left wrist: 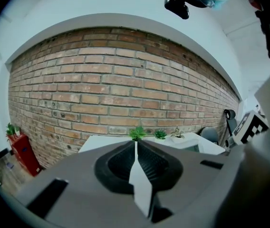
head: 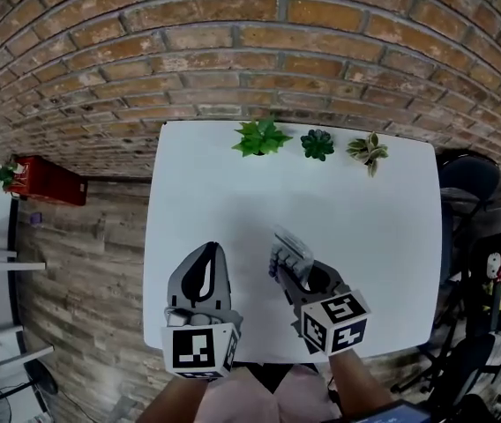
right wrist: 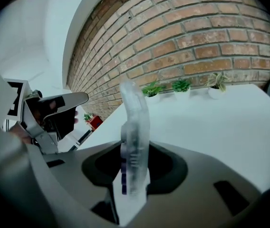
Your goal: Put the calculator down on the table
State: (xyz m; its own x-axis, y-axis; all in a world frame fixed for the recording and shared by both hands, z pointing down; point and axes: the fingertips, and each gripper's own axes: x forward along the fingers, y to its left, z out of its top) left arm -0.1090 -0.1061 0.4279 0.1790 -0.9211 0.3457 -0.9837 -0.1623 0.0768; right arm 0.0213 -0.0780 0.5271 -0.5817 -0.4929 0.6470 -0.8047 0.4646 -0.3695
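Calculator (right wrist: 134, 127) poised above the surface's (head: 374, 227) near edge.
Right tongs (head: 284, 267) grip it on edge by its lower end; left tongs (head: 206, 258) closed, empty. Best to lay it flat, feel it touch down, then loosen.

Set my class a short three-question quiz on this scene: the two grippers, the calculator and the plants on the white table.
1. True or false: the left gripper has its jaws together with nothing between them.
2. How many small plants stand along the far edge of the table, by the brick wall?
3. The calculator is: A lying flat on the table; B clamped edge-on in the right gripper; C held by the left gripper.
Key: 1 true; 2 three; 3 B.
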